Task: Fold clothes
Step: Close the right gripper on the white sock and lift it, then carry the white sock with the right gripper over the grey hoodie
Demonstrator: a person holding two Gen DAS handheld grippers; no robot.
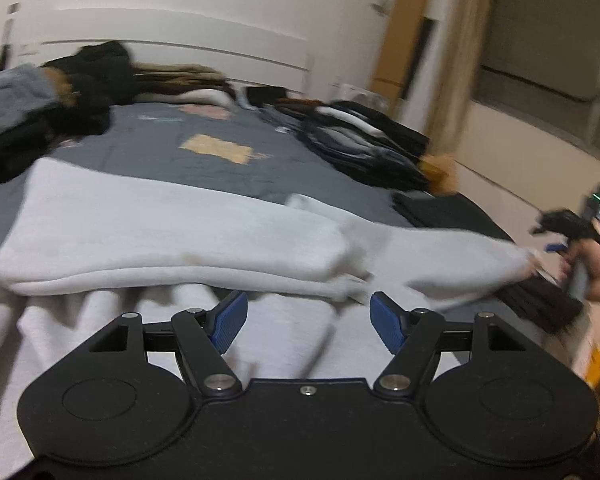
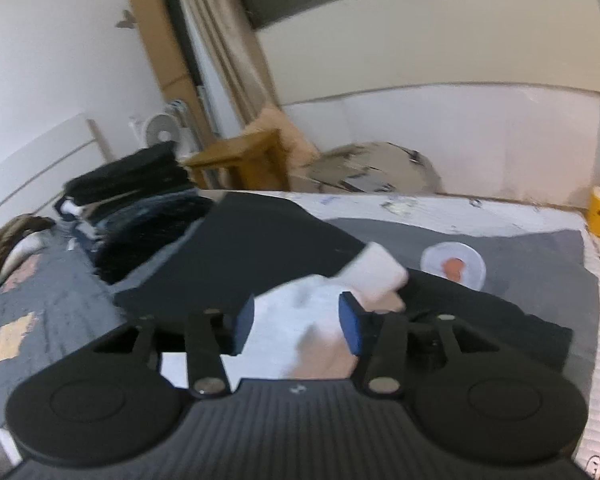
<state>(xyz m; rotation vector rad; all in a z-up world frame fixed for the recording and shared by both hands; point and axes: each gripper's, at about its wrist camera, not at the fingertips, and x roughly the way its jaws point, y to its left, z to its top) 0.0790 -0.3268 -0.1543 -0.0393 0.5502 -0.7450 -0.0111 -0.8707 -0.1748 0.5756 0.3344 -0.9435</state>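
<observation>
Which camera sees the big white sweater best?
The left wrist view: the white fleece sweater spreads across the grey bed cover, sleeve stretched rightward. The right wrist view shows only a bunched sleeve end between the right hand-held gripper fingers.

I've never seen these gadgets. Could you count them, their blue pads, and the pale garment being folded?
Hand-held grippers: 2 (left hand-held gripper, right hand-held gripper)
Blue pads: 4, two on each gripper
Pale grey garment: 1
Total: 7
</observation>
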